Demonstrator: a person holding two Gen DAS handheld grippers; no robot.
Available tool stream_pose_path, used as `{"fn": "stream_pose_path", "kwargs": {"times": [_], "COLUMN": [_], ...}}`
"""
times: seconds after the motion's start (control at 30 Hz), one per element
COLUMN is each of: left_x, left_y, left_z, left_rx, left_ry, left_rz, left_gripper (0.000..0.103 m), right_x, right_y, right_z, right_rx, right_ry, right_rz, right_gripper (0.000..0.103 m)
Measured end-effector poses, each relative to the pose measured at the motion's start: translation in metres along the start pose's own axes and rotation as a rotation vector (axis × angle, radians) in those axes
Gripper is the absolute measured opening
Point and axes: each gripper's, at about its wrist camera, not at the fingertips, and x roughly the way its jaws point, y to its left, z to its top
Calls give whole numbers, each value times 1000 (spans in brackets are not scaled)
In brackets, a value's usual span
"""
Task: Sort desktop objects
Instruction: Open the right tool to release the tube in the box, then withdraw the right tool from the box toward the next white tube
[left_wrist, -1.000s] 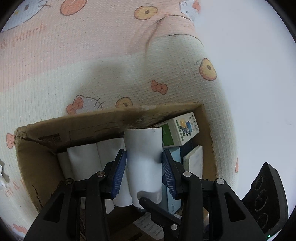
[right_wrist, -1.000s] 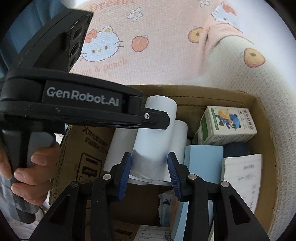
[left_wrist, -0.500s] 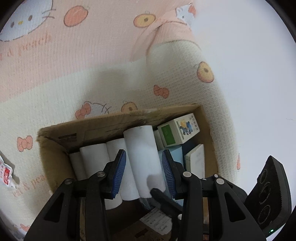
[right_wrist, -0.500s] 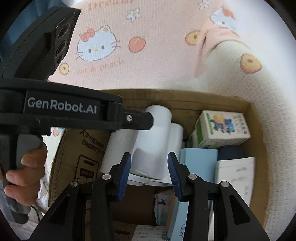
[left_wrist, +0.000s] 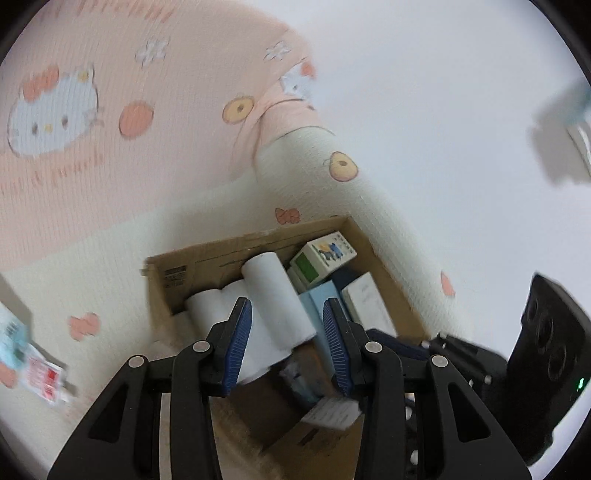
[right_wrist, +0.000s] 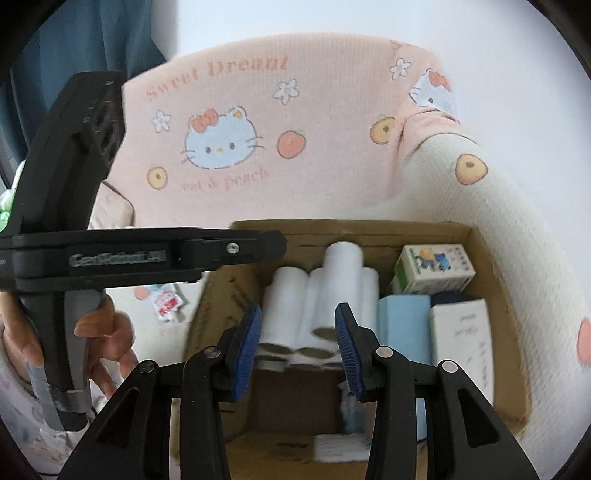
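Two black hand-held grippers with blue ribbed pads hung above an open brown cardboard box (right_wrist: 491, 295) on a pink-and-cream cartoon-cat blanket (right_wrist: 236, 122). Both the left gripper (left_wrist: 287, 334) and the right gripper (right_wrist: 298, 349) stood parted and gripped nothing. The white paper rolls (right_wrist: 341, 280) lay stacked in the box's near-left half, cardboard cores facing the right camera, the topmost resting on the others. A small illustrated white carton (right_wrist: 432, 267) sat in the far-right corner, with a pale blue box (right_wrist: 404, 321) and a white printed box (right_wrist: 460, 339) along the right wall.

In my judgement the top roll could slide off the pile, since nothing braced it, and a blind swing of either tool might clip the box rim and shift it on the soft blanket.

Both views were smeared by motion. A dark item behind the pale blue box, papers on the box floor and a red-and-white packet (right_wrist: 168, 302) near the blanket's left edge could not be identified; the left gripper's branding was unreadable
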Motion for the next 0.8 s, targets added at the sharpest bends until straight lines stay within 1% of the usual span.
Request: {"fn": "stream_pose_path", "kwargs": {"times": [0.1,0.17,0.3,0.4,0.5,0.57,0.67,0.73,0.8], "left_x": [-24,-34,-46,-58,-75,-86,-104,-114,-123], "left_y": [-6,-5,1,7,21,34,61,77,90], "left_z": [-10,-16,-27,-41,-59,-70,-86,-94,-101], "left_rx": [95,127,157,191,227,222,175,151,132], "left_ry": [-48,-49,-6,-23,-36,-29,-25,-32,-48], "left_rz": [88,92,114,160,184,179,171,190,227], "left_gripper": [47,51,51,51,51,51,51,51,51], "right_x": [-3,-4,-13,-21,-27,-30,-34,-33,-30], "right_y": [7,17,40,58,77,91,110,124,136], "right_z": [0,0,-1,0,1,1,-2,-9,-15], "right_rx": [1,-15,-76,-121,-181,-218,-237,-246,-257], "right_ry": [-9,-13,-22,-60,-95,-121,-151,-158,-152], "right_rz": [-4,-16,-71,-106,-136,-153,-188,-195,-207], "right_gripper": [38,38,38,38,38,38,38,38,38]}}
